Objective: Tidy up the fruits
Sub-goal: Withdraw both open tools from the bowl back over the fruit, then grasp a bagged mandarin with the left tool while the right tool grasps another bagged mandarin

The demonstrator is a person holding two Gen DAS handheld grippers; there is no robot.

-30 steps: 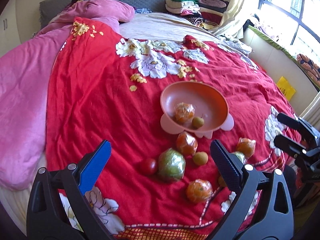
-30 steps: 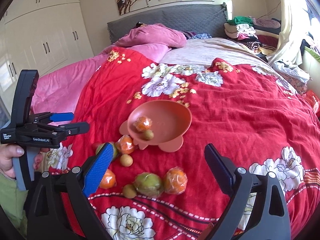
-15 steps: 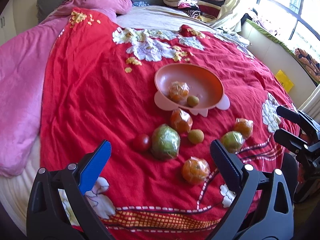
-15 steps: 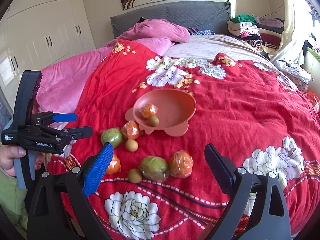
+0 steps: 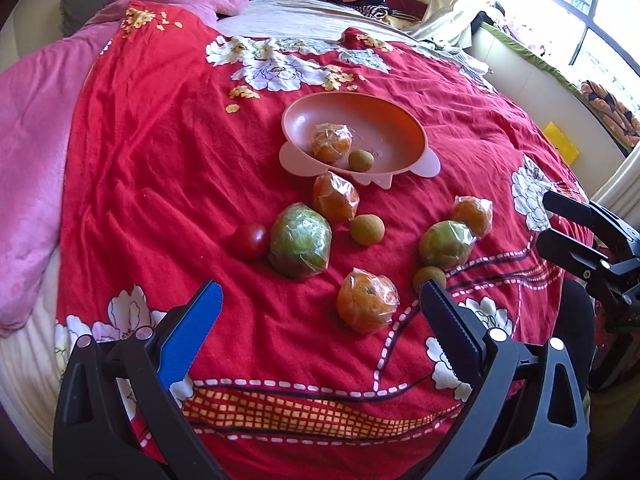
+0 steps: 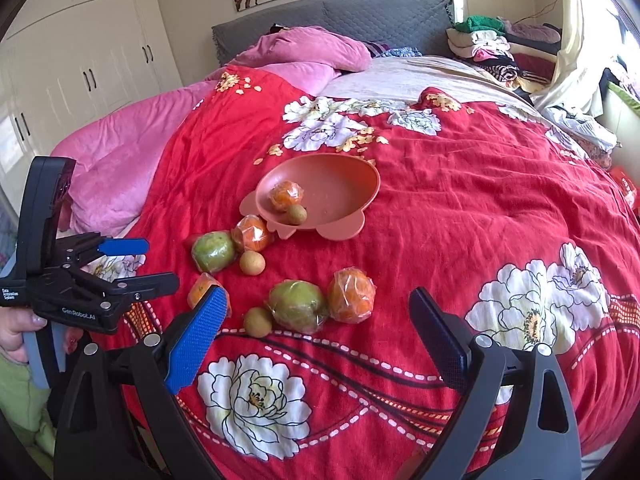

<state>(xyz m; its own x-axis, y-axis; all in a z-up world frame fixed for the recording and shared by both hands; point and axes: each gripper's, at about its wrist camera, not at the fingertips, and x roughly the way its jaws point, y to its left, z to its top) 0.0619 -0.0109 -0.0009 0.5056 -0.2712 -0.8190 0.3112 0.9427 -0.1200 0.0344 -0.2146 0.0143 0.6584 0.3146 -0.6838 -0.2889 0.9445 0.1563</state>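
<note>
A pink bowl (image 5: 384, 128) (image 6: 344, 184) sits on the red floral blanket and holds a wrapped orange (image 5: 331, 142) and a small brown fruit (image 5: 361, 160). In front of it lie several loose fruits: a wrapped orange (image 5: 335, 197), a big green fruit (image 5: 301, 240), a red tomato (image 5: 249, 241), a brown fruit (image 5: 367, 230), another green fruit (image 5: 446, 243) and a near wrapped orange (image 5: 367, 305). My left gripper (image 5: 320, 312) is open and empty, just short of that near orange. My right gripper (image 6: 316, 324) is open and empty near a green fruit (image 6: 298, 306) and orange (image 6: 351, 295).
A pink quilt (image 5: 32, 128) covers the bed's left side. Folded clothes (image 6: 488, 46) lie at the far right by the grey headboard (image 6: 340, 20). A window ledge (image 5: 540, 68) runs along the right. The right gripper shows at the left view's right edge (image 5: 576, 236).
Both grippers have pulled back and tilted down, so the fruits and bowl sit higher and farther in view. Both stay open; no fruit has moved.
</note>
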